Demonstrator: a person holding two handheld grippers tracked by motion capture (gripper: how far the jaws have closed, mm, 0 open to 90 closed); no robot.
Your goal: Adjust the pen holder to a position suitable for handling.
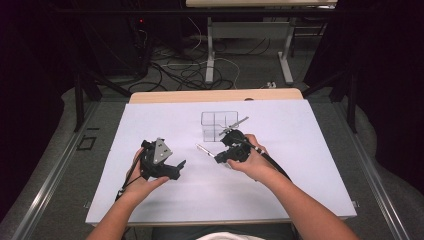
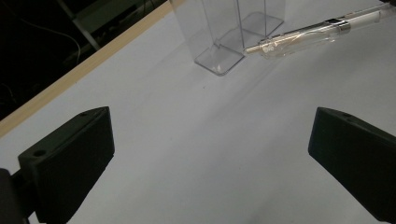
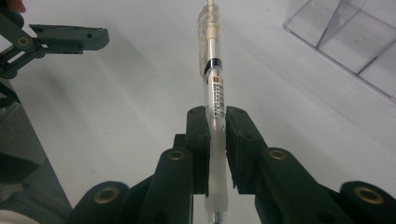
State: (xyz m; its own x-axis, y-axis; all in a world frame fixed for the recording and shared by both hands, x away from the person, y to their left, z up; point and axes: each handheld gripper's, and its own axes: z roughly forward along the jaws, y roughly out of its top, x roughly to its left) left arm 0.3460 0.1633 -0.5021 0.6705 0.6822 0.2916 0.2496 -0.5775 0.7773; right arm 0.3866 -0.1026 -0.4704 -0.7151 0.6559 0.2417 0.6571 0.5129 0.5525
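Left gripper [image 1: 176, 167]: jaws spread wide, nothing between them; hovers over the white table [image 1: 300, 165], left of the work.
Pen [image 3: 214, 88]: clear-barrelled, pinched near its rear end by the right gripper [image 3: 216, 122]; tip points away, held off the surface.
Organizer [image 1: 218, 125]: clear, divided, upright just beyond the pen.
Risk: grip sits far back, so the long front could swing or slip; a tip catching the organizer's rim may tip it.
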